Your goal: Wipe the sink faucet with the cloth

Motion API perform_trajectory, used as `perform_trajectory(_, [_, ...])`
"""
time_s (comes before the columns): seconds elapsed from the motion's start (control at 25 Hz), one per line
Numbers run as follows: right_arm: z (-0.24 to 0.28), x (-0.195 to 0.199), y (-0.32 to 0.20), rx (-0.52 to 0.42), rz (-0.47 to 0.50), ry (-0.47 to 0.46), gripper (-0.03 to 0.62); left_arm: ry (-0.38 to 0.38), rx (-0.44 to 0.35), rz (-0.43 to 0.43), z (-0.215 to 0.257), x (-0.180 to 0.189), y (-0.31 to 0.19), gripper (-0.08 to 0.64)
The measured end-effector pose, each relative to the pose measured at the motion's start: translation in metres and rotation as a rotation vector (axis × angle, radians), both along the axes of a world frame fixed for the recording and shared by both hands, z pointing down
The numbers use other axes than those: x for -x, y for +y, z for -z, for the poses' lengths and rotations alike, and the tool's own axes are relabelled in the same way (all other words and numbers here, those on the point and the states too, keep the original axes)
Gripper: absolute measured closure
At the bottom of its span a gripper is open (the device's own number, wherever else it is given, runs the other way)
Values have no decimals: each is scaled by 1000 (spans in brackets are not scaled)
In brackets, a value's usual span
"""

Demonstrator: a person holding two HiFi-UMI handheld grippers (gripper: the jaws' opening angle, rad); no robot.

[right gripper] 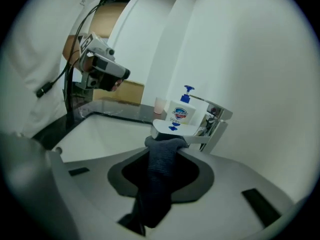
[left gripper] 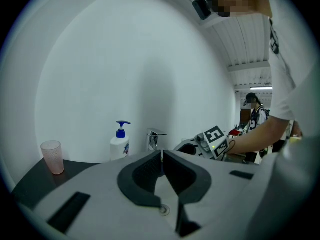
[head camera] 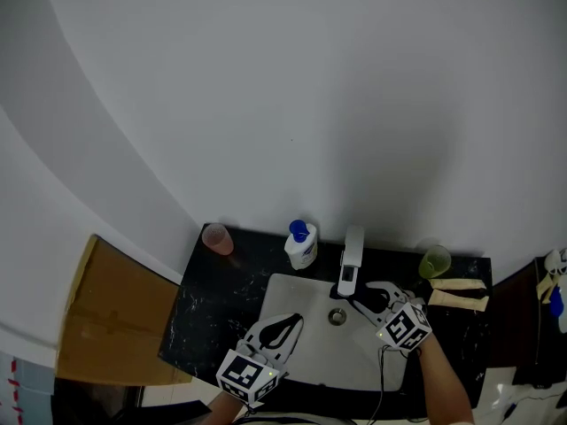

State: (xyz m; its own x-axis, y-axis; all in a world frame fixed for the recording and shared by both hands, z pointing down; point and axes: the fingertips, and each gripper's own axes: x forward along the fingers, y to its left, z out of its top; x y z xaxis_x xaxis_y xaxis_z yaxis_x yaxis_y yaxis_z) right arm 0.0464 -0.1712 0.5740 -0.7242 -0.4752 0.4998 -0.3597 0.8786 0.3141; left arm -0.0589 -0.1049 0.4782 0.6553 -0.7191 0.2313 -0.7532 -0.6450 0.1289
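Note:
The chrome faucet (head camera: 352, 260) stands at the back of the white sink (head camera: 310, 372). My right gripper (head camera: 358, 297) is at its base, shut on a dark grey cloth (right gripper: 159, 170). In the right gripper view the cloth's top end presses against the underside of the faucet spout (right gripper: 172, 128), where my right gripper (right gripper: 167, 145) holds it. My left gripper (head camera: 295, 320) hovers over the basin's left side, shut with nothing in it. In the left gripper view my left gripper (left gripper: 161, 156) points toward the faucet (left gripper: 154, 139).
On the black counter (head camera: 199, 312) stand a pink cup (head camera: 217, 238), a soap pump bottle (head camera: 301, 244) left of the faucet, and a green cup (head camera: 435, 261) at the right with beige folded cloths (head camera: 459, 294). The drain (head camera: 337, 316) sits mid-basin. A cardboard box (head camera: 111, 312) is at the left.

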Motion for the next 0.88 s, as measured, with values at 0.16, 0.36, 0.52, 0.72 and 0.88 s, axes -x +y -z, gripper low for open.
perform_trajectory(0.16, [-2, -10, -28, 25, -99, -72, 480, 2, 0, 4, 2, -2, -3, 544])
perform_trajectory(0.36, [3, -9, -55, 53, -119, -121, 480, -5, 4, 20, 1, 2, -1, 544])
perform_trajectory(0.52, [7, -3, -23, 149, -17, -181, 480, -6, 8, 27, 1, 4, 0, 544])
perform_trajectory(0.72, [7, -12, 8, 279, 39, -284, 480, 3, 3, 30, 1, 1, 1, 543])
perform_trajectory(0.88, [9, -29, -29, 284, -81, -377, 480, 6, 4, 42, 2, 5, 3, 543])
